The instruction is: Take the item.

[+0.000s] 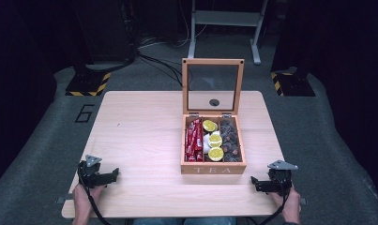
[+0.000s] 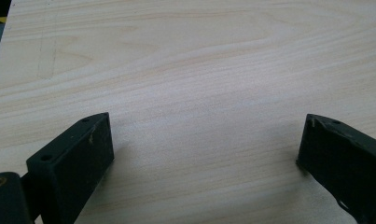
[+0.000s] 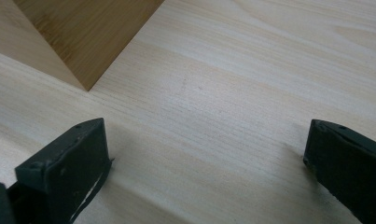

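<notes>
Worktop [image 1: 139, 140]: pale wood, fine straight grain, rounded corners, set on a grey carpeted floor [image 1: 46, 136]. Room beyond is dark. A "6" [image 1: 85, 113] is marked on the floor off the far left corner. Yellow-and-black striped pads [image 1: 89, 84] lie far left and far right. White metal frame legs [image 1: 224, 23] stand at the back, with black cables [image 1: 158, 63] trailing across the floor.

Left tongs [image 1: 112, 175]: near left corner of the worktop, held in the left hand [image 1: 86, 197], grey three-cornered plate on top. Its own view shows matte black blocky jaws spread wide and released, bare wood grain between them, nothing held.

Tea box [image 1: 213, 143]: right of centre, darker honey wood, "TEA" lettered on the near face. Lid [image 1: 213, 86] stands upright at the far side, a wooden frame around a clear pane. Three compartments, left to right: red packets [image 1: 193, 139]; yellow round pieces [image 1: 215, 140] with something white beside them; small dark lumps [image 1: 230, 139].

Right tongs [image 1: 256, 183]: near right, held in the right hand [image 1: 290, 201], just right of the box's near right corner. Jaws wide apart and released, holding nothing. In the right gripper view the box corner shows beyond the left jaw, apart from it.
</notes>
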